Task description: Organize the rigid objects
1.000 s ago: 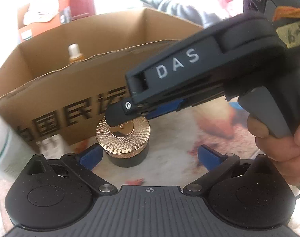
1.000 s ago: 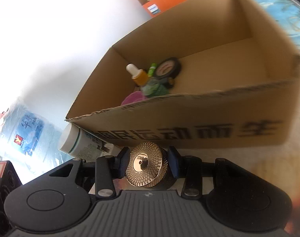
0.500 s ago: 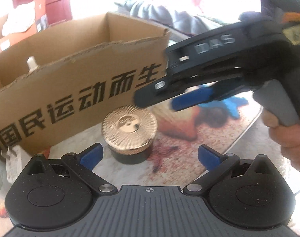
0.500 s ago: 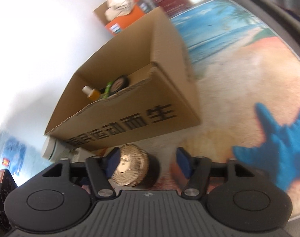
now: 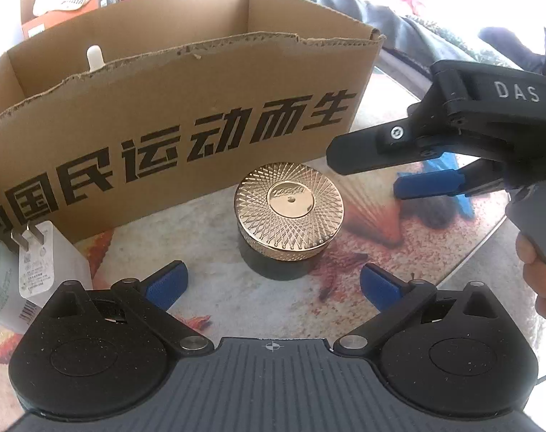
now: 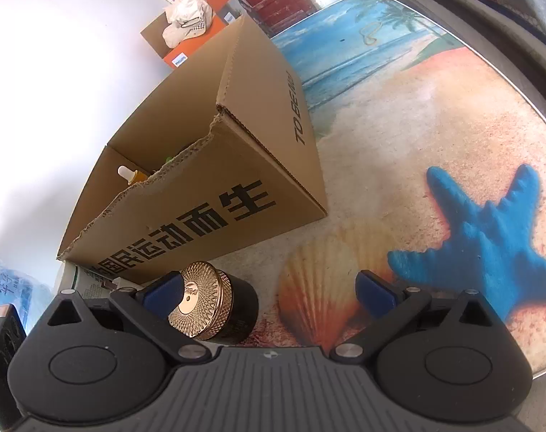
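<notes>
**A:** So what's on the desk [image 6: 399, 165], going left to right?

**B:** Far left in the left wrist view there's a white charger plug [image 5: 35, 255] lying by a pale bottle that's mostly cut off. Just behind them sits the cardboard box [image 5: 186, 108] with black characters on its near wall. A white-capped bottle [image 5: 95, 55] pokes up inside at the left end.

**A:** And the jar?

**B:** The gold-lidded jar [image 5: 290, 212] stands upright on the beach-print desk cover, just in front of the box's near wall, toward its right end. Dark body, patterned gold lid.

**A:** Anything gripping it?

**B:** Nope. The left gripper [image 5: 271, 282] has its blue fingers [image 5: 167, 282] spread wide, jar a bit beyond them and untouched. The right gripper [image 6: 269, 293] sits to the right of the jar, held by a hand [image 5: 542, 280], and its fingers are opening. In its own view the jar [image 6: 215, 306] is just inside the left finger; contact is hard to call, and the right finger is well clear of it.

**A:** Further right?

**B:** Only the printed shell [image 6: 319, 284] and blue starfish [image 6: 488, 237].
</notes>
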